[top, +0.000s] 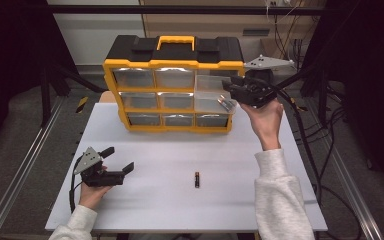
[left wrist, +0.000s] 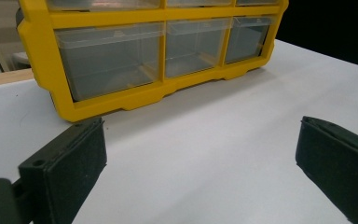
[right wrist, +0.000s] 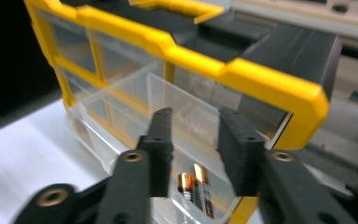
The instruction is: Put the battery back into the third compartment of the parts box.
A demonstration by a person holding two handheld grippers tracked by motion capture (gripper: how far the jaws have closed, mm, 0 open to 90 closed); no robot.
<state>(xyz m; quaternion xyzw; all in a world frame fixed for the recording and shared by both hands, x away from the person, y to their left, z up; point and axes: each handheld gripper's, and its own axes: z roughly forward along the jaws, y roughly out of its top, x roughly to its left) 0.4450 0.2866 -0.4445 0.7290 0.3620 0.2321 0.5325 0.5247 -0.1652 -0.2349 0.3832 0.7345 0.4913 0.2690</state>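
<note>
**High view first: batteries in the pulled-out drawer**

High view: the right gripper [top: 237, 90] hangs over the drawer [top: 211, 101] pulled out at the right end of the organizer [top: 172, 64], near the bench's far edge. A battery [top: 197, 179] lies toward the near edge; the left gripper [top: 119, 160] rests near the left edge.

Left gripper view: jaws wide, holding nothing, above bare bench [left wrist: 223, 140].

Right gripper view: jaws narrowly parted, holding nothing, above two batteries [right wrist: 195, 189] in the drawer [right wrist: 121, 121].

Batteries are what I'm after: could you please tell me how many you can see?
3: one battery lies on the table, two batteries lie in the pulled-out drawer under the right gripper. Others may be hidden.
</note>
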